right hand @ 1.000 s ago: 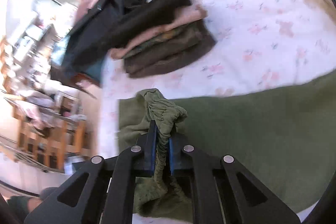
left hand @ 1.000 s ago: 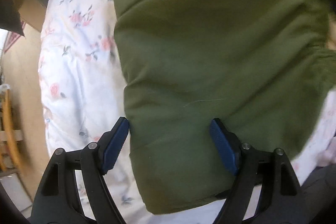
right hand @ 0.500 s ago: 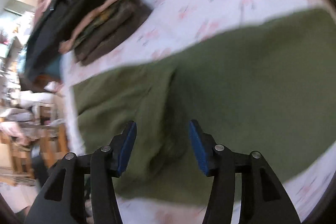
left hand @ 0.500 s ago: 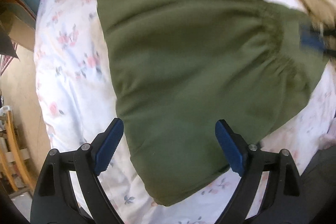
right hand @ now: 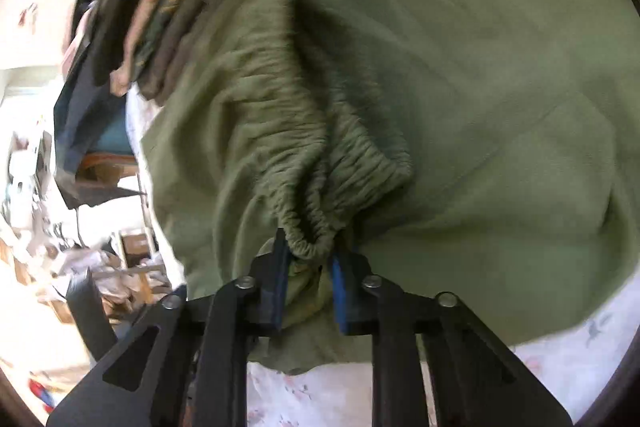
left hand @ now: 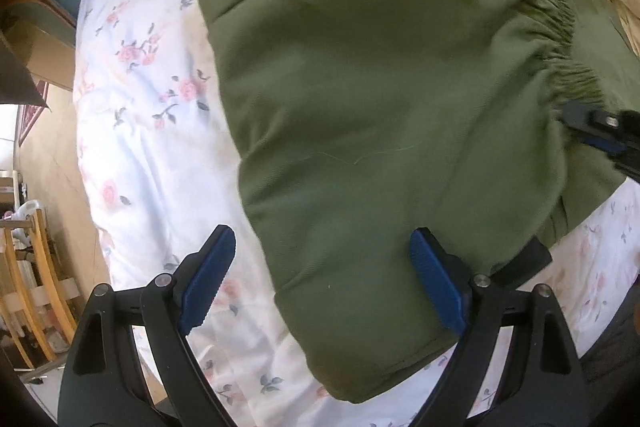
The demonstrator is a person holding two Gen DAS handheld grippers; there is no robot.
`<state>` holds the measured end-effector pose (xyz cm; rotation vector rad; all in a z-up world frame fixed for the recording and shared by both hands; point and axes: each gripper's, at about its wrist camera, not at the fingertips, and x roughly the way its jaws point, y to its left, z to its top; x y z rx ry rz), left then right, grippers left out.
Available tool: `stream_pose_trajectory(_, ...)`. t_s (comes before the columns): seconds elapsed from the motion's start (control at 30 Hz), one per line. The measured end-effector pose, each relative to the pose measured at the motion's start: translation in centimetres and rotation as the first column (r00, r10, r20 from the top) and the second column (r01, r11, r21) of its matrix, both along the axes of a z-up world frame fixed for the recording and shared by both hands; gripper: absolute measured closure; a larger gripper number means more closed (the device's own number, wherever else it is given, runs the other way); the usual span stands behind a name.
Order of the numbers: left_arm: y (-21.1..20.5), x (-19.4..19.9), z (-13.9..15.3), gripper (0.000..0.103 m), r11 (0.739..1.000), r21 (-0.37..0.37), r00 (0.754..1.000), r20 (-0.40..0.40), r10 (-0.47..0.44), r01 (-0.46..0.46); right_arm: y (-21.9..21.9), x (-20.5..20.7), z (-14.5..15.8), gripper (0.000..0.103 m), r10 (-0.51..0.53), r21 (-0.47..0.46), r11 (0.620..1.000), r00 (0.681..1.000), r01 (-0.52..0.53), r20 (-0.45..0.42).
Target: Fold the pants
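Right tongs (right hand: 308, 267) just closed, pinching green pants (right hand: 460, 87).

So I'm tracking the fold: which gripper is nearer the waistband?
Right. The right gripper is clamped on the gathered waistband of the pants, having just closed. The left gripper hangs open over the pants' opposite end, far from the waistband.

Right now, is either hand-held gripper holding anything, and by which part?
The right hand-held gripper, which has just closed, pinches the green pants by the gathered elastic waistband. The left hand-held gripper is open, holding nothing.
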<state>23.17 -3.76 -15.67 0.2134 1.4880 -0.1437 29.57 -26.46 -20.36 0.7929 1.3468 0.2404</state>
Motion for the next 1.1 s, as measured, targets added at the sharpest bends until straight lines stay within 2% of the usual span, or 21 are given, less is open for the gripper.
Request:
stream_pose_trajectory(0.1,0.7,0.0,0.1,0.016,1.000,-0.007,1.000,0.001,-0.006,0.006,-0.3,-1.2,3.1,0.090,-0.007,0.028,1.000,0.998,0.005,0.062)
stream_pose_trajectory(0.17,0.8,0.1,0.3,0.016,1.000,-0.016,1.000,0.002,-0.007,0.007,-0.4,-2.1,4.1,0.090,-0.016,0.037,0.999,0.996,0.013,0.089)
stream_pose_trajectory(0.23,0.9,0.3,0.3,0.016,1.000,-0.020,1.000,-0.005,-0.007,0.007,-1.1,-3.1,3.0,0.090,-0.034,0.006,0.999,0.998,0.034,0.043)
stream_pose_trajectory(0.3,3.1,0.2,0.9,0.016,0.999,-0.025,1.000,-0.019,-0.021,0.021,-2.2,-3.7,0.5,0.089,-0.069,-0.013,0.998,0.996,0.069,-0.047)
stream_pose_trajectory(0.37,3.3,0.6,0.7,0.016,0.999,-0.036,0.999,-0.025,-0.041,0.040,-3.0,-4.0,-0.9,0.077,-0.075,0.012,0.997,0.991,0.076,-0.113)
stream_pose_trajectory(0.43,3.0,0.3,2.2,0.016,0.997,-0.063,0.999,0.004,-0.054,0.054,-3.2,-3.8,-0.1,0.063,-0.080,-0.055,0.996,0.992,0.075,-0.101)
stream_pose_trajectory(0.47,2.9,0.4,3.1,0.016,0.995,-0.076,0.998,0.037,-0.060,0.062,-3.2,-3.5,0.4,0.063,-0.079,-0.083,0.994,0.993,0.072,-0.084)
stream_pose_trajectory(0.53,2.9,0.4,4.7,0.016,0.992,-0.110,0.994,0.094,-0.046,0.057,-3.3,-3.6,2.8,0.063,-0.059,-0.212,0.976,0.998,0.052,-0.024)
stream_pose_trajectory(0.57,3.1,0.6,5.4,0.016,0.994,-0.106,0.990,0.136,-0.026,0.040,-3.3,-3.6,4.2,0.063,-0.044,-0.298,0.954,0.999,0.045,0.009)
stream_pose_trajectory(0.6,3.3,0.8,5.7,0.016,0.996,-0.085,0.985,0.174,-0.008,0.023,-3.4,-3.7,5.2,0.063,-0.040,-0.344,0.938,0.999,0.050,0.035)
stream_pose_trajectory(0.67,3.5,1.2,5.7,0.016,0.999,-0.041,0.975,0.222,0.027,-0.019,-3.6,-3.7,7.5,0.063,-0.043,-0.389,0.917,0.991,0.089,0.125)
stream_pose_trajectory(0.73,4.0,1.6,5.0,0.016,0.998,-0.035,0.975,0.212,0.062,-0.055,-3.2,-2.7,8.9,0.064,0.008,-0.362,0.930,0.980,0.066,0.198)
stream_pose_trajectory(0.8,4.5,1.9,3.0,0.016,0.997,-0.024,0.986,0.148,0.079,-0.076,-1.8,-1.1,9.5,0.071,0.099,-0.346,0.938,0.967,-0.011,0.237)
stream_pose_trajectory(0.83,4.2,1.6,2.3,0.016,0.997,-0.019,0.991,0.113,0.073,-0.072,-1.1,0.0,9.5,0.083,0.143,-0.342,0.938,0.957,-0.050,0.253)
stream_pose_trajectory(0.87,3.8,1.4,1.5,0.016,0.998,-0.004,0.995,0.075,0.059,-0.059,-0.4,1.1,9.3,0.087,0.177,-0.350,0.934,0.950,-0.079,0.258)
stream_pose_trajectory(0.93,3.6,1.0,-0.2,0.016,0.999,0.028,0.999,0.023,0.032,-0.032,0.4,2.9,8.3,0.088,0.214,-0.345,0.931,0.943,-0.118,0.253)
stream_pose_trajectory(1.0,3.7,0.9,-0.7,0.016,0.999,0.034,1.000,0.013,0.027,-0.027,1.1,4.5,7.0,0.088,0.232,-0.319,0.937,0.939,-0.145,0.253)
stream_pose_trajectory(1.1,4.2,1.4,-0.9,0.013,0.999,0.027,1.000,-0.006,0.030,-0.030,2.8,7.0,4.7,0.088,0.273,-0.328,0.926,0.932,-0.187,0.240)
